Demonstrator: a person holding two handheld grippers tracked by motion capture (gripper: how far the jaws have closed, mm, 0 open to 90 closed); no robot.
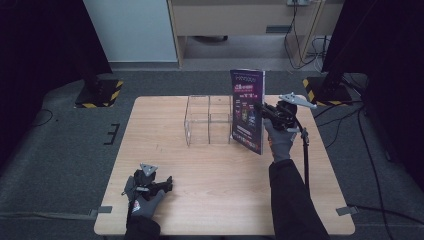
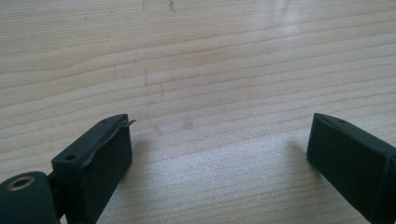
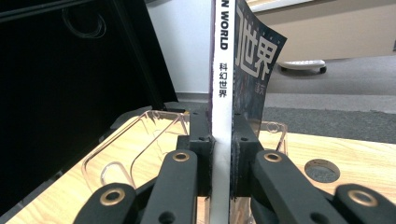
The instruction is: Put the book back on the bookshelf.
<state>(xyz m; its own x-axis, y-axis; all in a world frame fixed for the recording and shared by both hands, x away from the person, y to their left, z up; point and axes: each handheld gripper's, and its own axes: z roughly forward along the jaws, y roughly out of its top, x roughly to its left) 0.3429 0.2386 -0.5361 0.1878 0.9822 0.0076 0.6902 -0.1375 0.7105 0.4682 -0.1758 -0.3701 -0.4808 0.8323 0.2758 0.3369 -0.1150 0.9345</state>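
Observation:
A magazine (image 1: 248, 111) with a purple back cover stands upright just right of the clear acrylic rack (image 1: 209, 120) at the table's middle back. My right gripper (image 1: 262, 108) is shut on its spine edge. In the right gripper view the white spine (image 3: 220, 112) is pinched between both pads (image 3: 200, 154), with the rack's (image 3: 135, 140) clear walls behind. My left gripper (image 1: 167, 183) rests low on the table near the front left. Its jaws stand wide apart in the left gripper view (image 2: 219, 154), with bare wood between them.
The wooden table (image 1: 200, 175) has a round cable hole (image 3: 322, 170) near the rack. Black stand bases with yellow stripes (image 1: 100, 92) sit on the floor behind both back corners. A cable (image 1: 305, 160) trails from the right gripper over the table.

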